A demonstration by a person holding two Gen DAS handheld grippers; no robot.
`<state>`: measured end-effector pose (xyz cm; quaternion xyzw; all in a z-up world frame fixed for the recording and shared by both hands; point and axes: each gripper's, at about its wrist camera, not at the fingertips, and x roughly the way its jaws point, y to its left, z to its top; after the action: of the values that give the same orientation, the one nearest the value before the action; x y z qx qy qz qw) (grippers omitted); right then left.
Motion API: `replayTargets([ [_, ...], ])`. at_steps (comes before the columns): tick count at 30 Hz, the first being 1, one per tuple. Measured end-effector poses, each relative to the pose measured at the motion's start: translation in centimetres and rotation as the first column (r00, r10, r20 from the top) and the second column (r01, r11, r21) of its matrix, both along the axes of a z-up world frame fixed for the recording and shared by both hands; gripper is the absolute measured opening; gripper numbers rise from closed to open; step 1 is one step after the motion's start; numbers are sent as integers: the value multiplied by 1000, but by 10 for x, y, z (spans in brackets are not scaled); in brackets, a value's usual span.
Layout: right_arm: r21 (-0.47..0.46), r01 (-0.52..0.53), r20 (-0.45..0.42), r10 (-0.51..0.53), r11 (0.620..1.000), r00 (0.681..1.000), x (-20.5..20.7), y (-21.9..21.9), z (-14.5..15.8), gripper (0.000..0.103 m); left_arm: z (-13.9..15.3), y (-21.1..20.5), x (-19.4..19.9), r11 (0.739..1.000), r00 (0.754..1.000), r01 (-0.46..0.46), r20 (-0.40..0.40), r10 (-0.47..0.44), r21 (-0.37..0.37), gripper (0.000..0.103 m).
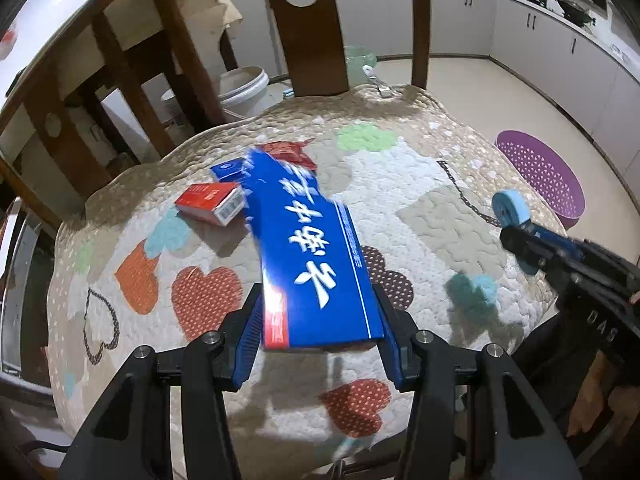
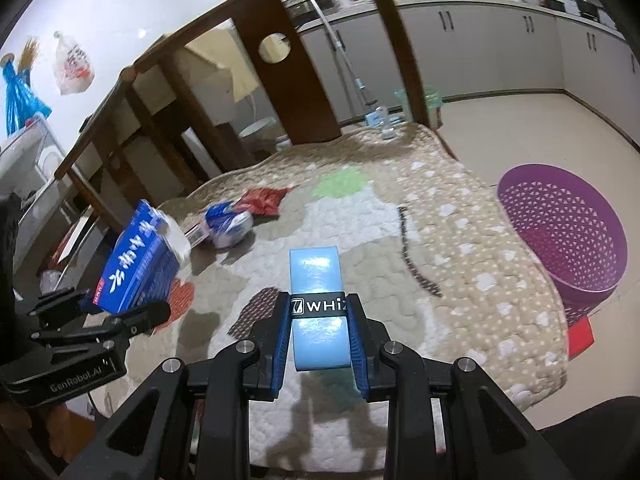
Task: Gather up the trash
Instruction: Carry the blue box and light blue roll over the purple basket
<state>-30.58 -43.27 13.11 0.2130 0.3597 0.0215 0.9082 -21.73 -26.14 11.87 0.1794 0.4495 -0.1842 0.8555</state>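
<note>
My left gripper is shut on a long blue carton with white characters and holds it above the quilted seat cushion; it also shows in the right wrist view. My right gripper is shut on a light blue roll with a black WHIZ band; the roll also shows in the left wrist view. On the cushion lie a red and white box, a small blue box, a red wrapper and a crumpled blue and white bag.
A purple perforated basket stands on the floor to the right of the chair. The wooden chair back rises behind the cushion. A white bucket and kitchen cabinets lie beyond.
</note>
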Motion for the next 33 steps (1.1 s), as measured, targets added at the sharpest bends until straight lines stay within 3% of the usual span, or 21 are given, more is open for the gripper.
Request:
replayTargets([
  [11, 0, 200, 8, -200, 980, 980, 0, -93, -11, 28, -19, -62, 18, 995, 994, 101, -40, -101, 11, 46],
  [14, -1, 249, 0, -249, 968, 968, -1, -121, -18, 28, -24, -74, 28, 995, 991, 92, -94, -95, -34, 46],
  [17, -7, 285, 5, -285, 959, 959, -1, -144, -20, 28, -15, -91, 27, 989, 988, 137, -69, -140, -59, 46],
  [21, -24, 337, 11, -337, 941, 942, 5, -177, -22, 28, 0, -125, 26, 975, 977, 204, -40, -208, -90, 46],
  [26, 33, 410, 5, -411, 911, 912, 2, -213, -33, 28, 10, -175, 26, 952, 958, 277, -37, -284, -129, 46],
  [33, 85, 437, -17, -437, 895, 899, 0, -237, -45, 28, -1, -252, 30, 910, 920, 374, -55, -389, -179, 46],
])
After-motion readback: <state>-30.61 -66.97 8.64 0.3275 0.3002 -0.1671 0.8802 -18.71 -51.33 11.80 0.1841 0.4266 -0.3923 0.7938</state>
